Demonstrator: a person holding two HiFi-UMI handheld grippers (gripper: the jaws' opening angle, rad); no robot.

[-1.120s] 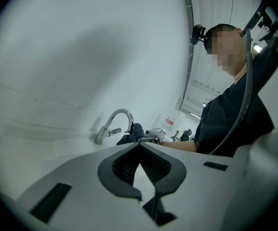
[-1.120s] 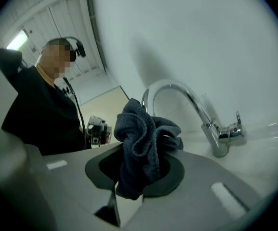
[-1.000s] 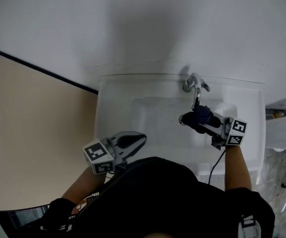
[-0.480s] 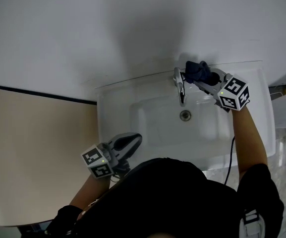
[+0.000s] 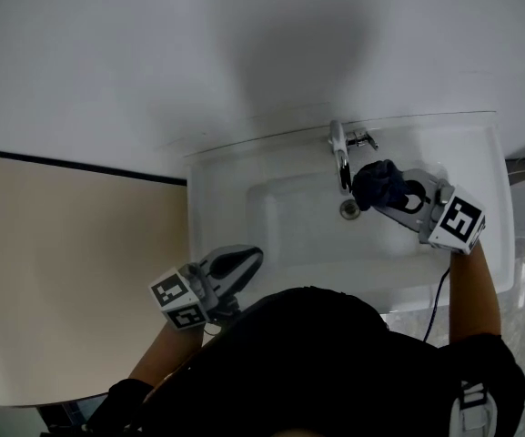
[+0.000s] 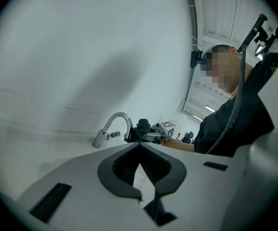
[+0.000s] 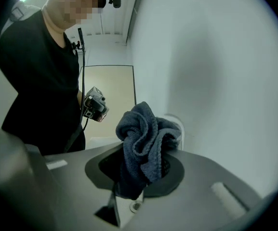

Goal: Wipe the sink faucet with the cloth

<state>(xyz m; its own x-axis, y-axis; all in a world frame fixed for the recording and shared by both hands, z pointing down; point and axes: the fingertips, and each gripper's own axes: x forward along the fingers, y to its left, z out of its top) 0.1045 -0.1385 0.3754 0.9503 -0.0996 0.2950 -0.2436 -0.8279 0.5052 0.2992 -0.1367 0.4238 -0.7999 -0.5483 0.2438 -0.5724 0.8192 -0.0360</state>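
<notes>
Head view: the right tongs [image 5: 391, 198] are gripping a bunched dark blue terry cloth [image 5: 374, 180] over the white ceramic sink [image 5: 271, 244]. The cloth is sitting just beside, perhaps touching, the curved chrome faucet [image 5: 340, 164]. That faucet is lying to the left of these tongs, with its spout running from the back wall toward the person, so the next stroke probably needs to follow that line. The right forearm is reaching in over the front rim, angling the tongs leftward. The left tongs [image 5: 248, 260] are hanging well apart from the faucet, at the sink's front-left corner, so they are clearly the farther pair.

Left gripper view: the left tongs [image 6: 139, 150] are sitting closed on nothing, pointing toward the faucet [image 6: 115, 121] far ahead.

Right gripper view: the cloth [image 7: 141, 138] is filling the right tongs [image 7: 139, 174], and a pale arch, likely the spout, is peeking out just behind it.
</notes>
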